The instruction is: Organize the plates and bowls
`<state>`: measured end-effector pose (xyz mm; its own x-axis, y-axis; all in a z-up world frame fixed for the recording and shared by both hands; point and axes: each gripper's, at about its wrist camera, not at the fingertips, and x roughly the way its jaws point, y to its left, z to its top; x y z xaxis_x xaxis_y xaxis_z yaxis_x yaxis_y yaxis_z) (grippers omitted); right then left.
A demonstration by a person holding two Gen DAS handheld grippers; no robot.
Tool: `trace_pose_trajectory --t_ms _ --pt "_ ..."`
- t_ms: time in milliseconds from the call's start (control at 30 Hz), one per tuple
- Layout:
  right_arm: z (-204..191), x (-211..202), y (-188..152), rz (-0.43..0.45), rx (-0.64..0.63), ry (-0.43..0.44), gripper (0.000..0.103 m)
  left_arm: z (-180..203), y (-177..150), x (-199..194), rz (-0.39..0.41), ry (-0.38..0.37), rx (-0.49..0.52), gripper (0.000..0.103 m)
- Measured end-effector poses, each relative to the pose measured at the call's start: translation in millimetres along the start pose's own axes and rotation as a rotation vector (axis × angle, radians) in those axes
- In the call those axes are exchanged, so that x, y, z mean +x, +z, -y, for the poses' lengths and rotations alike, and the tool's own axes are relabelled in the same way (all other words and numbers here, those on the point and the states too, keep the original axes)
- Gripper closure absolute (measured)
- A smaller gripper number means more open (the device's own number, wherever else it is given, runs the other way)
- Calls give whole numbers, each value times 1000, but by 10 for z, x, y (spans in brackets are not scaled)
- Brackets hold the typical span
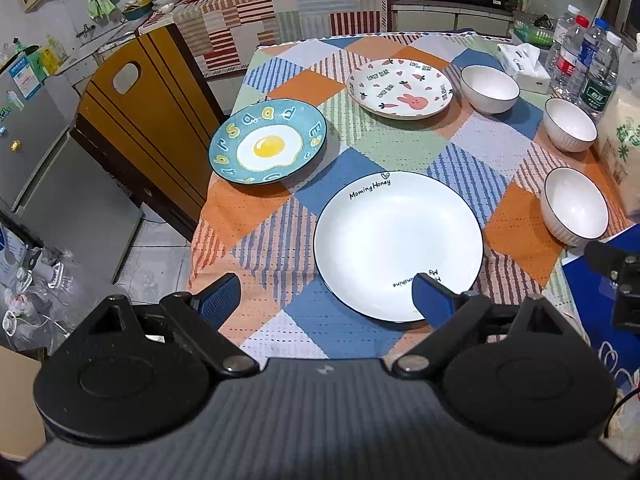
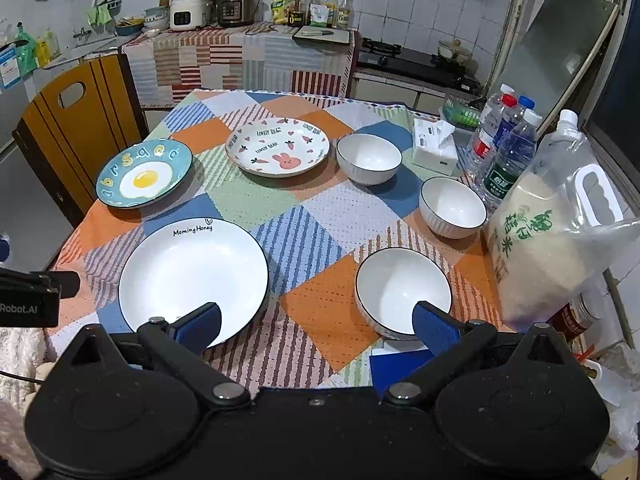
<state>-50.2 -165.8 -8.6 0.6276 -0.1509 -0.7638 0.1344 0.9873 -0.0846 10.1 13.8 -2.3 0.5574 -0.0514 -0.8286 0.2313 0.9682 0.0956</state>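
Six pieces of crockery lie separately on the patchwork tablecloth (image 2: pixel 312 224), none stacked and none touching. Nearest the person sits the white plate (image 1: pixel 398 246) lettered "Morning Honey". Beyond it to the left, close to the table's edge, rests the blue plate (image 1: pixel 268 140) with a fried-egg print. Further back, toward the middle, lies the rabbit plate (image 1: pixel 400 88) marked "Lovely Bear".

Three white ribbed bowls run down the right side: the far bowl (image 2: pixel 369 158) just beside the rabbit plate, the middle bowl (image 2: pixel 453 207) close to the water bottles (image 2: pixel 504 152), and the near bowl (image 2: pixel 403 292) at the table's front right, next to the bag of rice (image 2: pixel 548 248). All stand upright and appear empty. A tissue box (image 2: pixel 434 146) sits behind the far bowl.

The left gripper (image 1: pixel 326 300) hovers over the front edge of the table, jaws spread wide and holding nothing; its right finger overlaps the white plate's near rim in view, though contact cannot be confirmed. The right gripper (image 2: pixel 316 326) is likewise spread wide and empty, its fingers framing the gap between the white plate and the near bowl.

A wooden chair (image 1: pixel 136 120) stands at the table's left side.
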Motion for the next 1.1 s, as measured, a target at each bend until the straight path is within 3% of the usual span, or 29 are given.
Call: trace_pose_trajectory --t_ms 1100 --pt "64 62 -29 -16 22 -26 0 24 -14 50 -37 -47 -5 11"
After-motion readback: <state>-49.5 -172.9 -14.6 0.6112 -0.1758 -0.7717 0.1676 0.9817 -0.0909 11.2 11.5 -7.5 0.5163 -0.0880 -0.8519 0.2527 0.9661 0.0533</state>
